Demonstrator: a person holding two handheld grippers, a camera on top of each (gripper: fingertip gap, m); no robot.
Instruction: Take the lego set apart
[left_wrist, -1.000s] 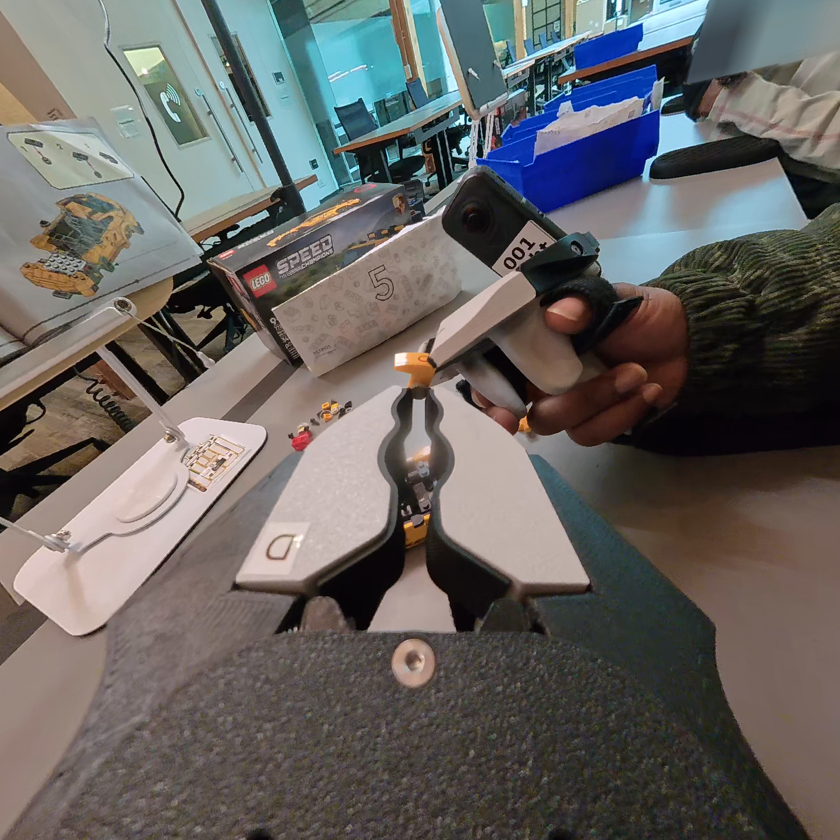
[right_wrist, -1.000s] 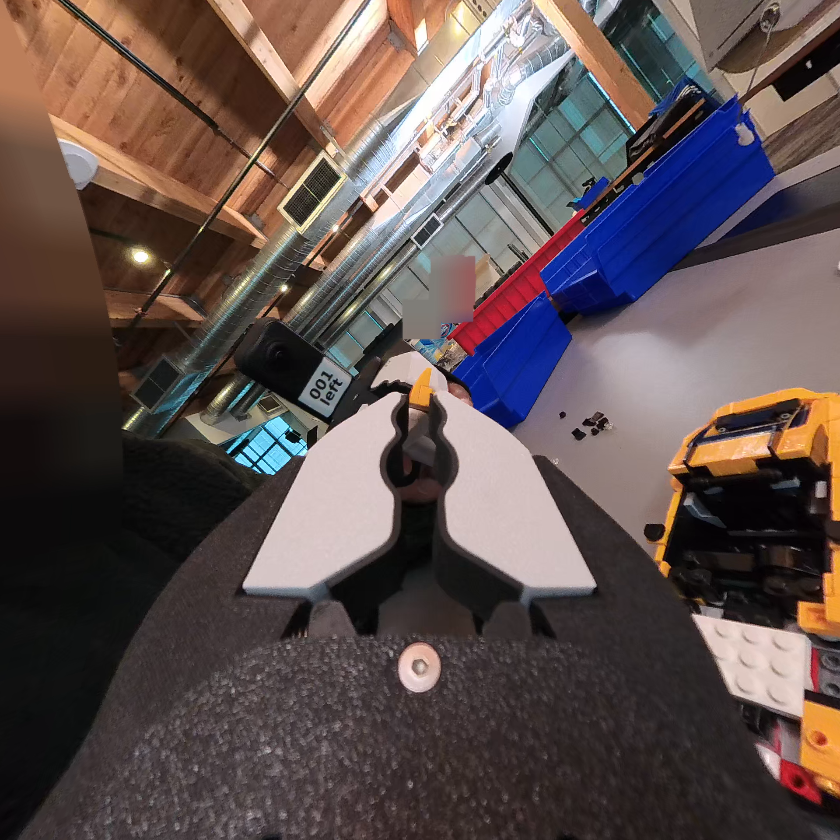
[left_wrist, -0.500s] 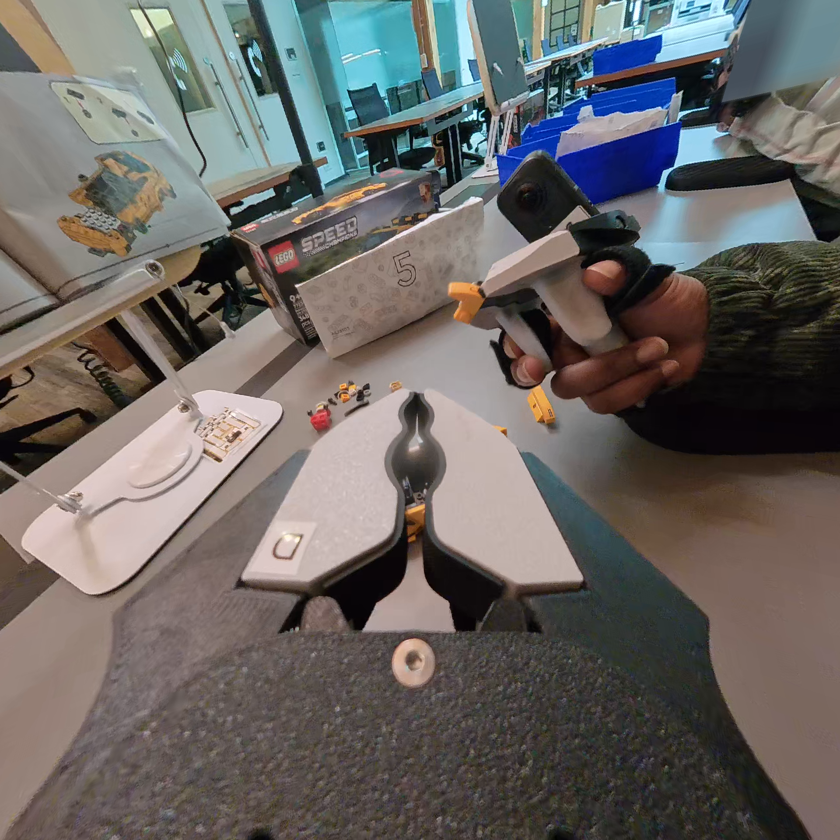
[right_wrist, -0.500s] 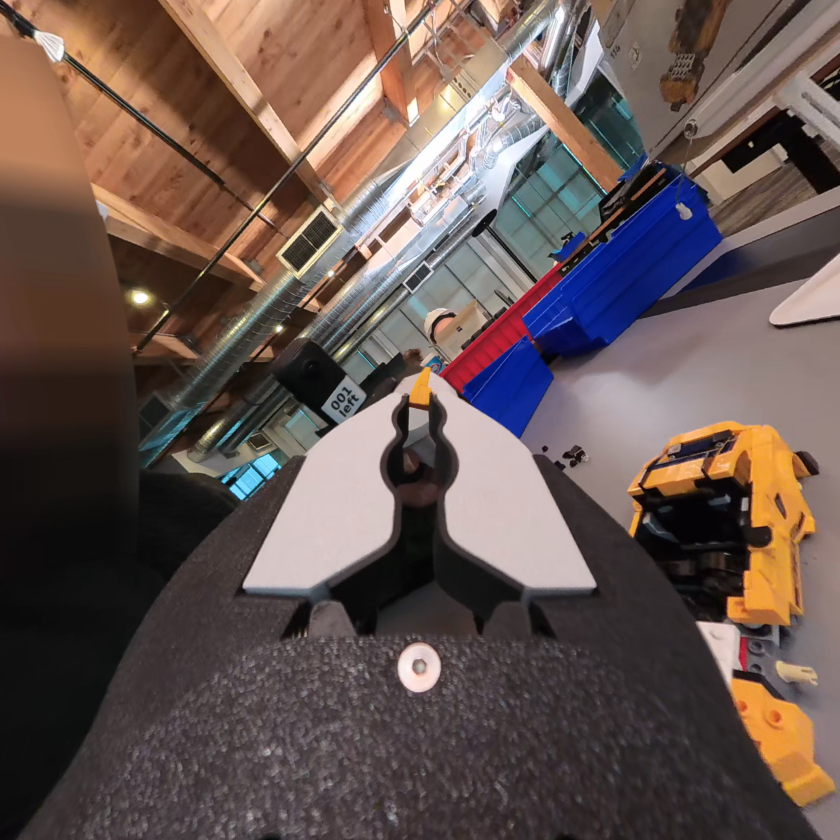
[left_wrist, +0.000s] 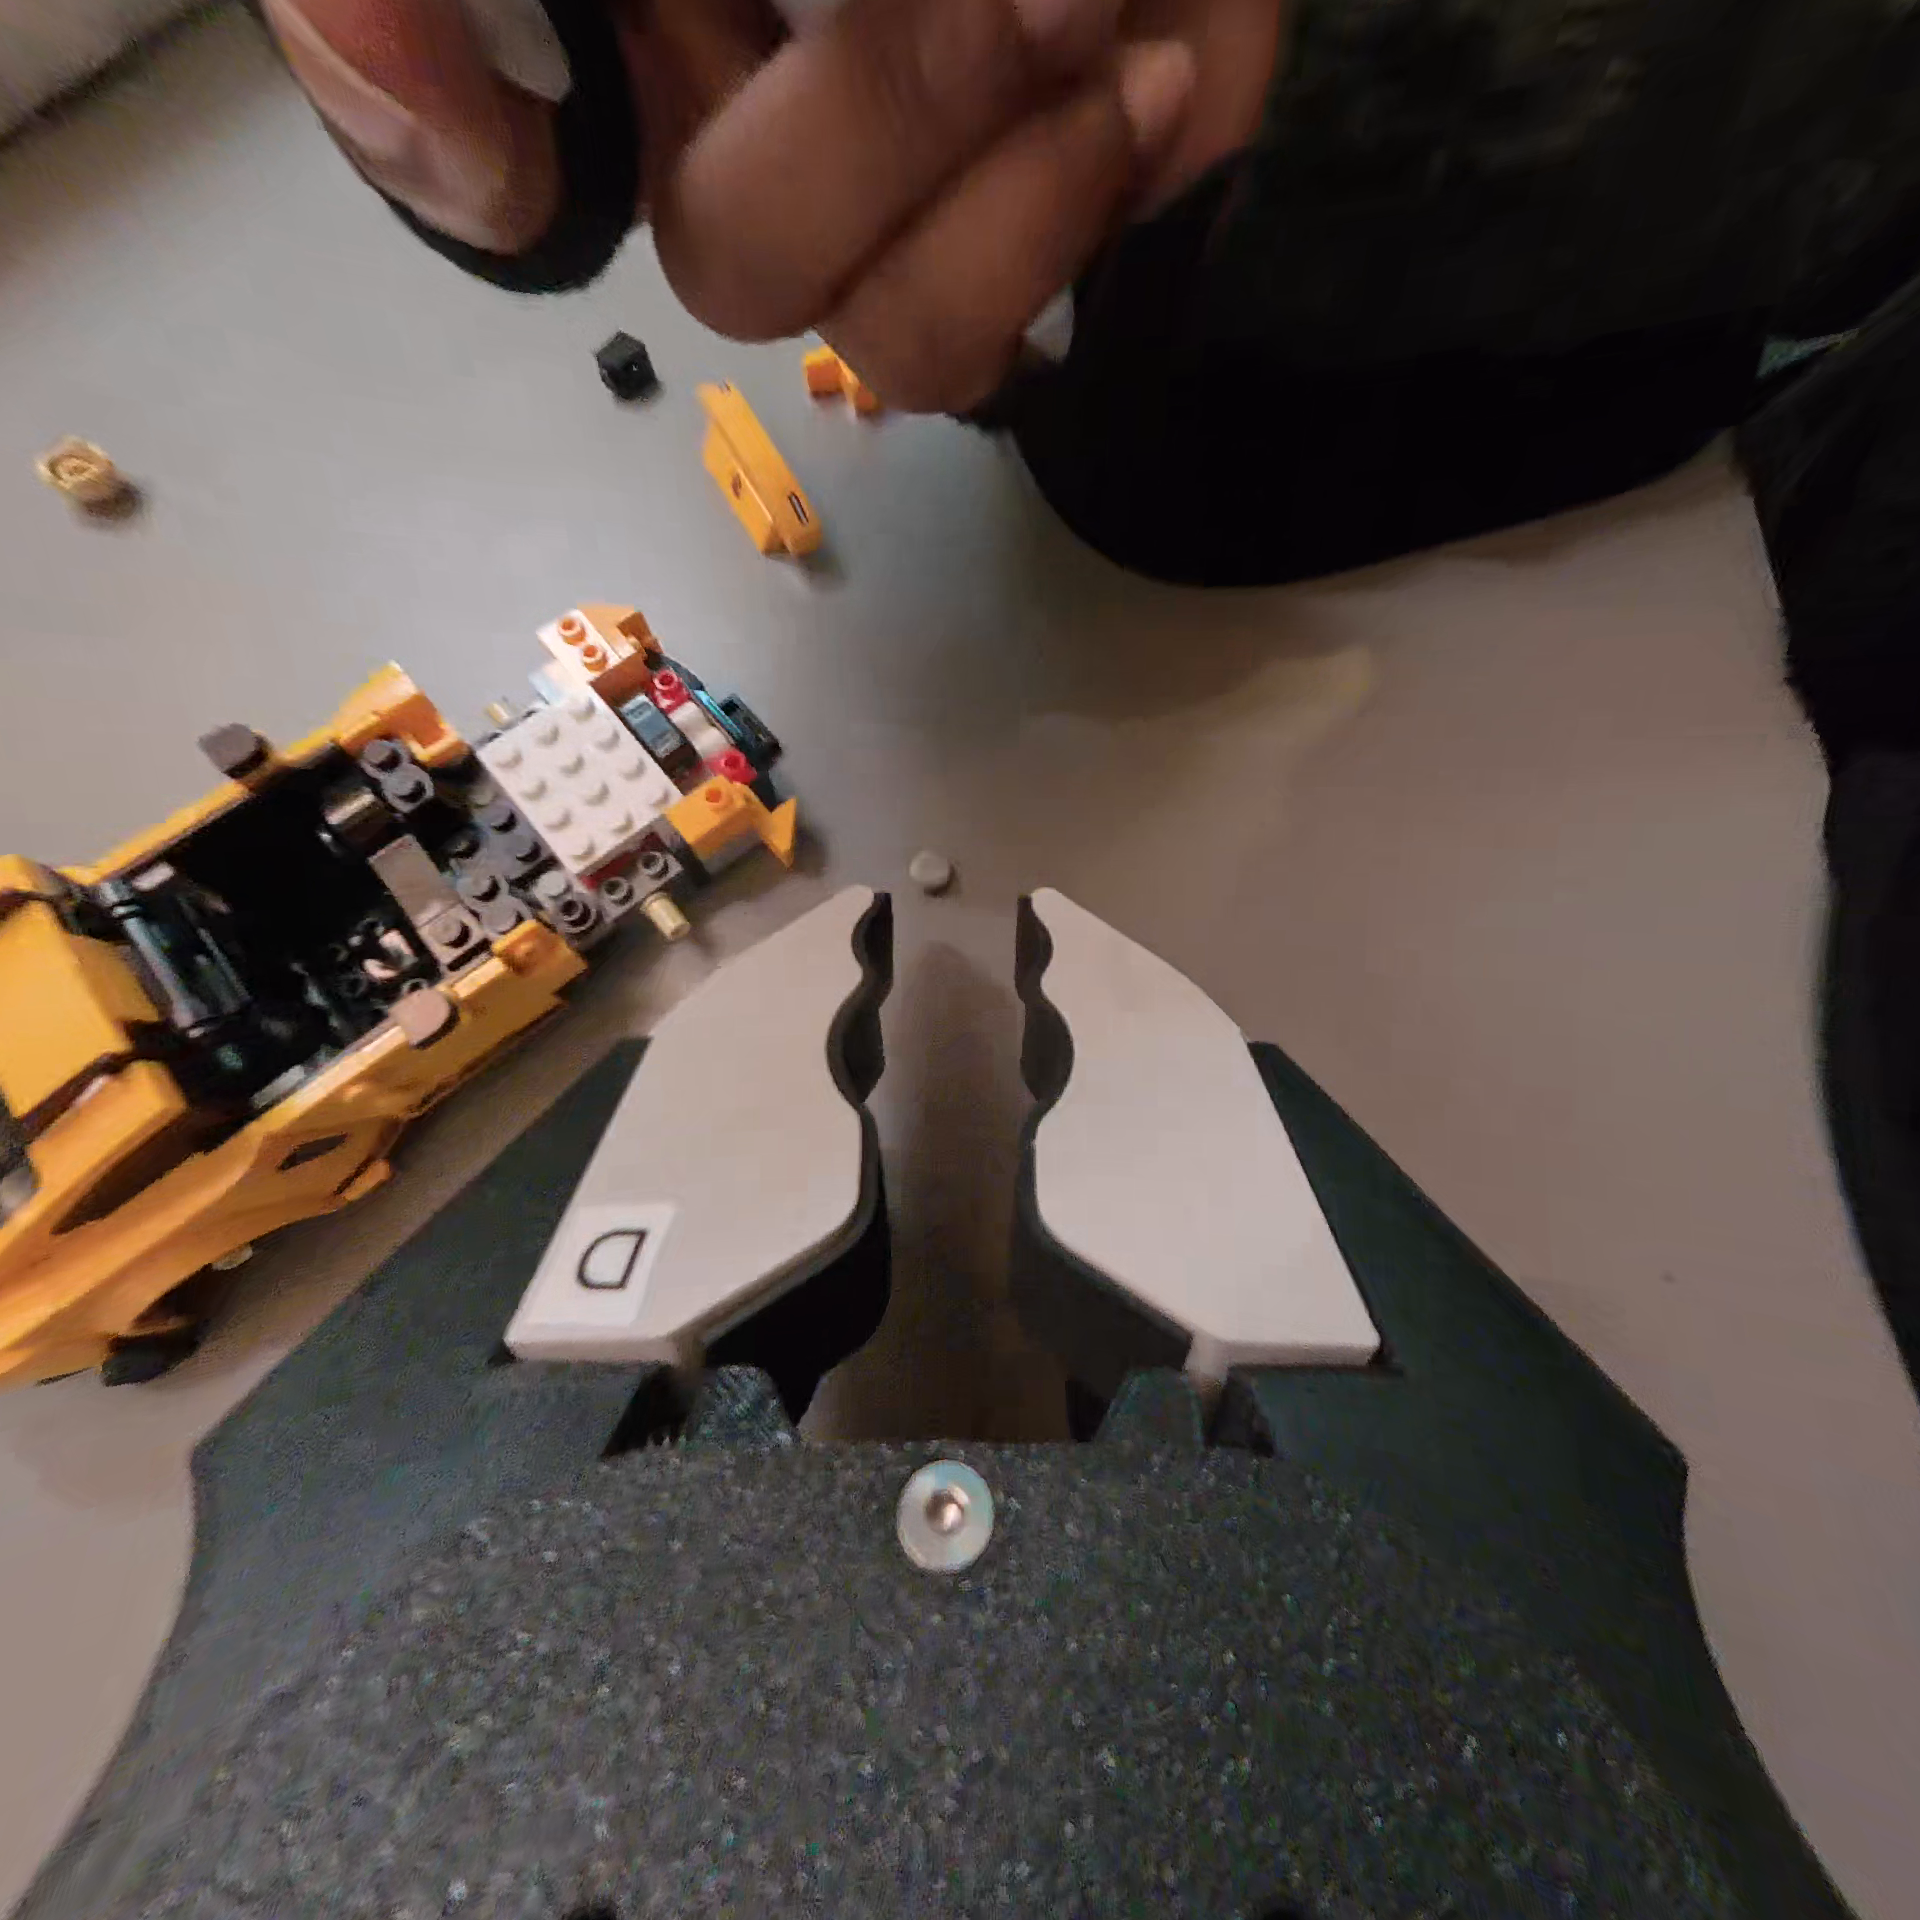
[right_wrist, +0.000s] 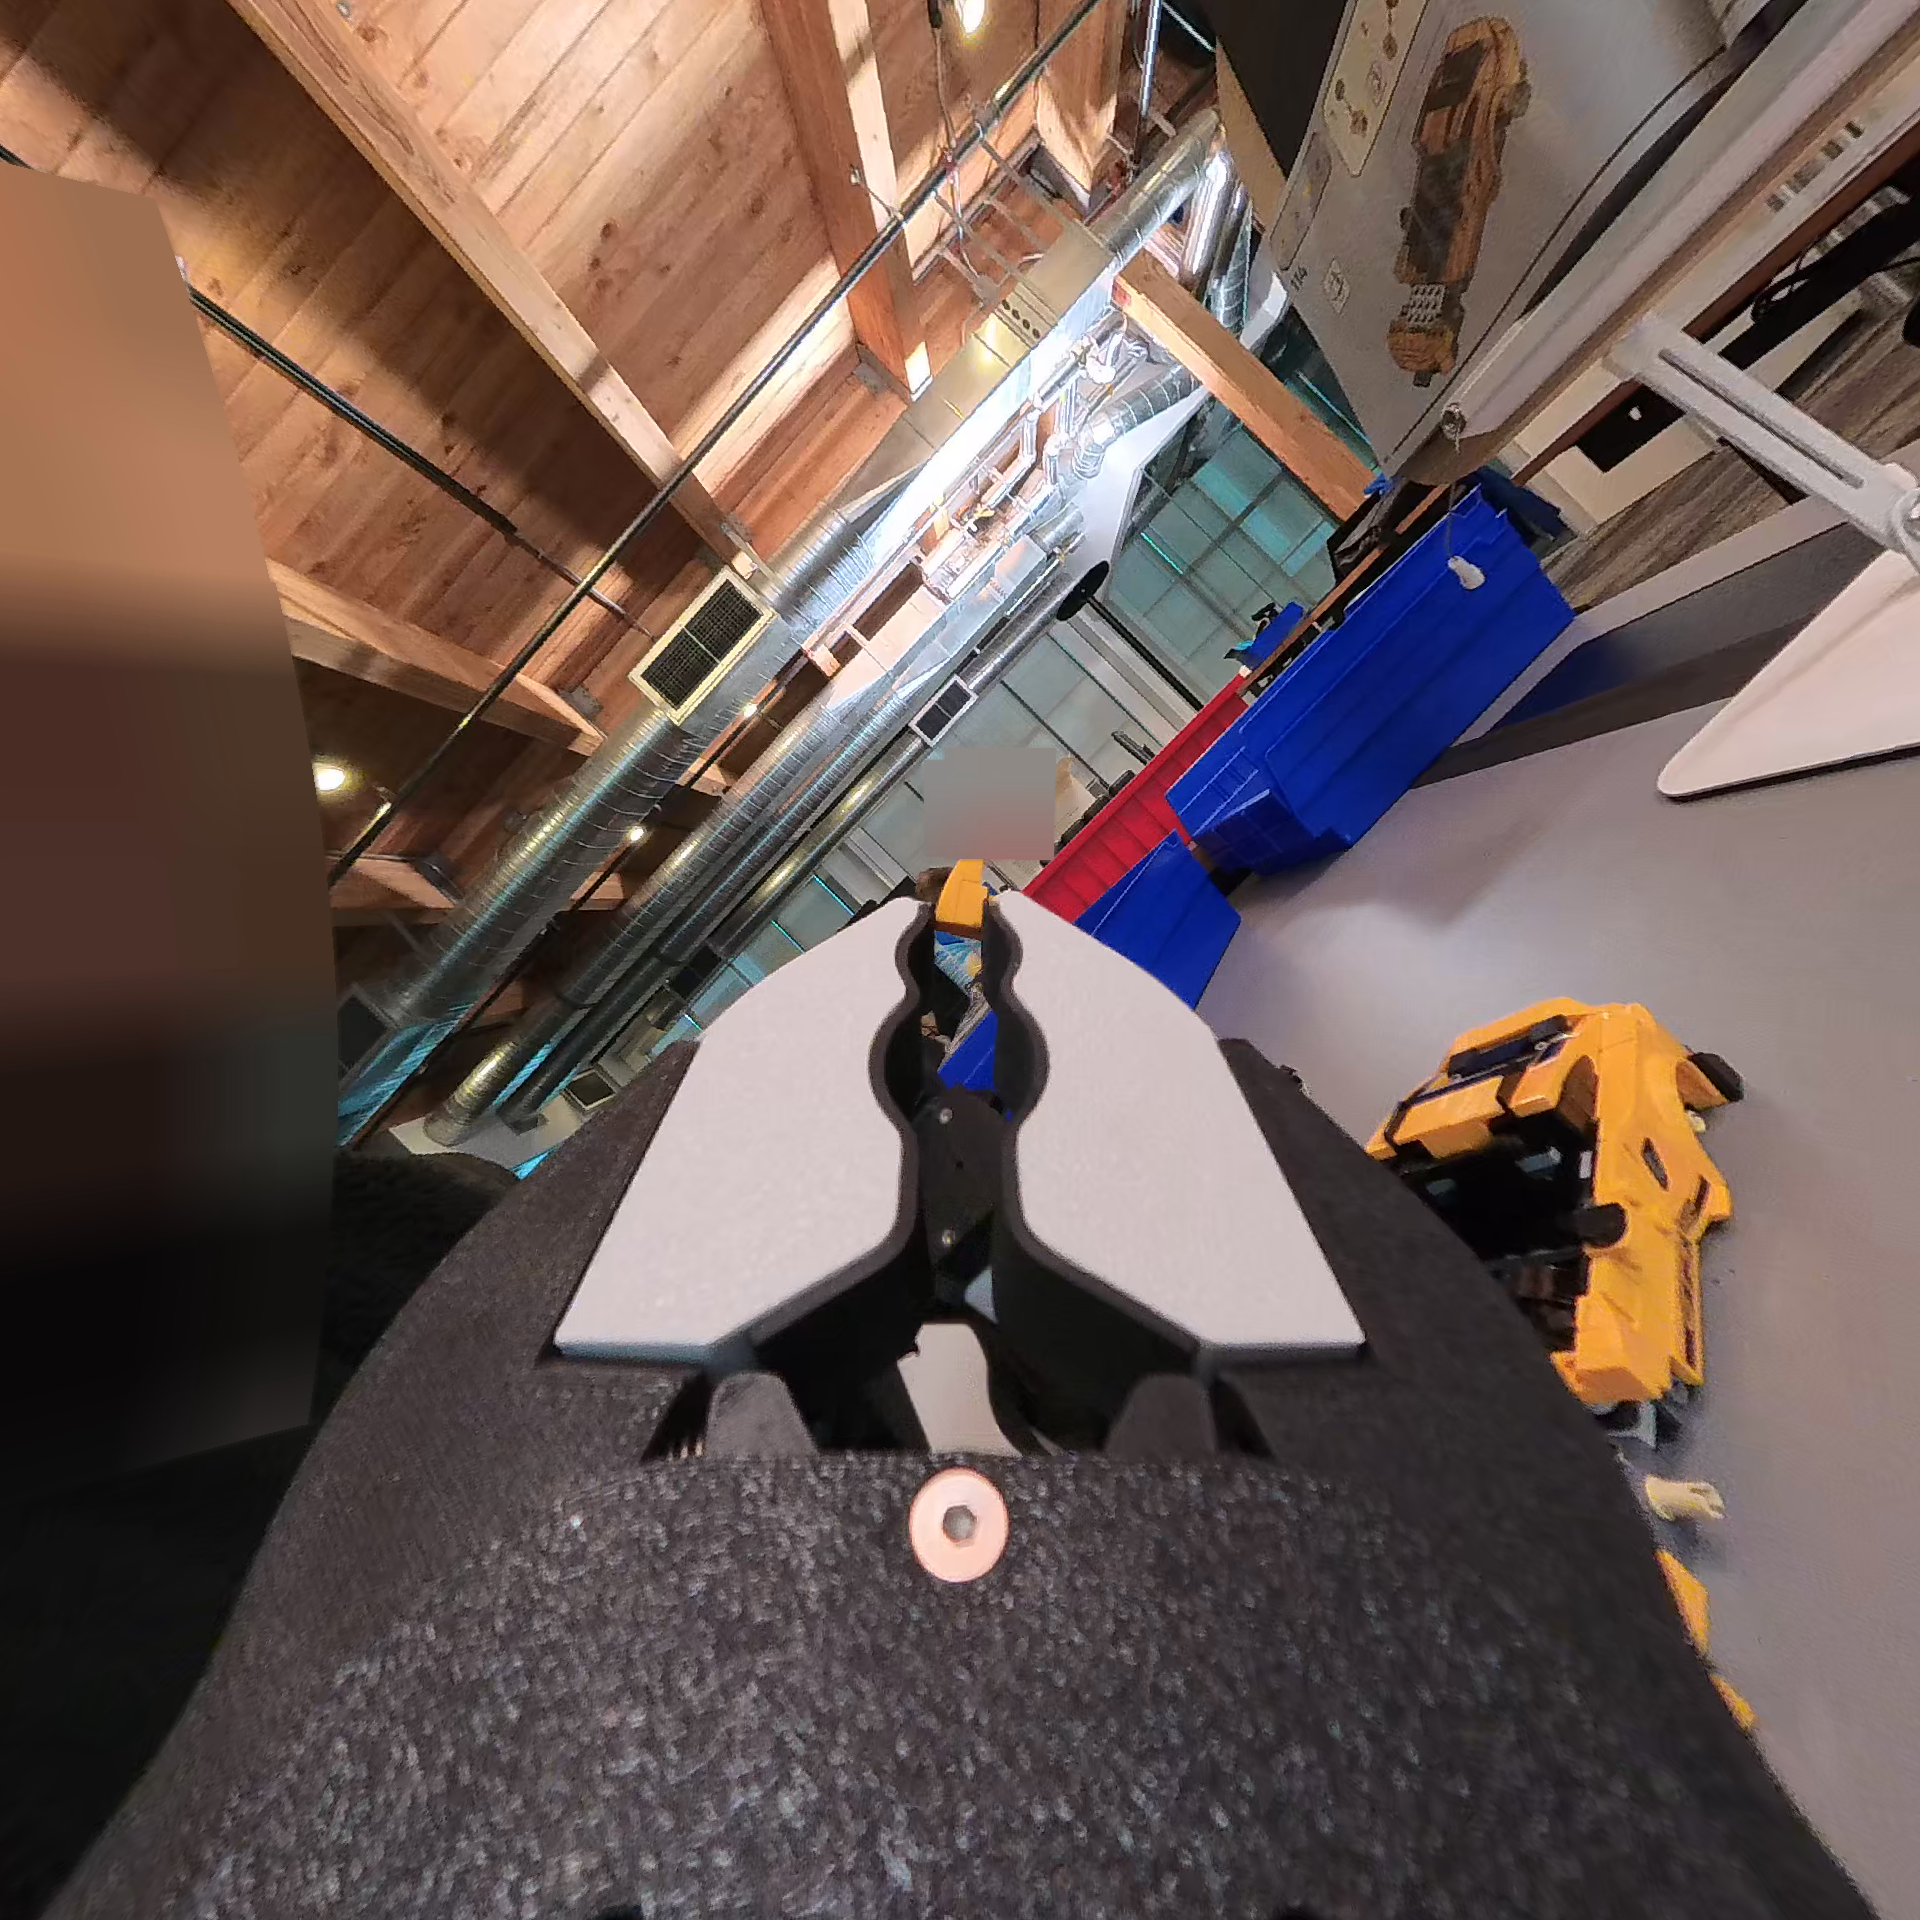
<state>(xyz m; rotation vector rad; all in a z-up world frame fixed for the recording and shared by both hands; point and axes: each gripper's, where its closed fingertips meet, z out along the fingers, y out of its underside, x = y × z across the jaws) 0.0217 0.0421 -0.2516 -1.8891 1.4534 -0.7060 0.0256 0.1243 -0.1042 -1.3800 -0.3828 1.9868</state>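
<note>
**Pulling one yellow piece free, with the left claw let go**

Spreading my left gripper (left_wrist: 951, 930) was the change that mattered: half a second before it had been pressed together over the model, and now its fingers stood apart with only bare grey table (left_wrist: 1299, 831) between them, holding nothing. It had also tipped down to look at the tabletop instead of across the room. My right gripper (right_wrist: 961, 906) was still pinching a small yellow piece (right_wrist: 958, 891) at its tips, lifted and pointing toward the wooden ceiling.

Just left of the spread fingers lay the lego car (left_wrist: 312, 987), a yellow shell with its roof off, black interior and a white studded plate exposed. From the right wrist view the same car (right_wrist: 1579, 1174) sat on its side on the table, apart from both claws. Close to my left fingertips was a tiny grey stud (left_wrist: 928, 869); farther out lay a long yellow piece (left_wrist: 758, 480), a black cube (left_wrist: 627, 364) and a tan round piece (left_wrist: 83, 480). The hand (left_wrist: 790, 156) working the right gripper hung blurred above them.

I judged the piece separated and the car only partly stripped, so the yellow piece wanted setting down and the car gripping again.
</note>
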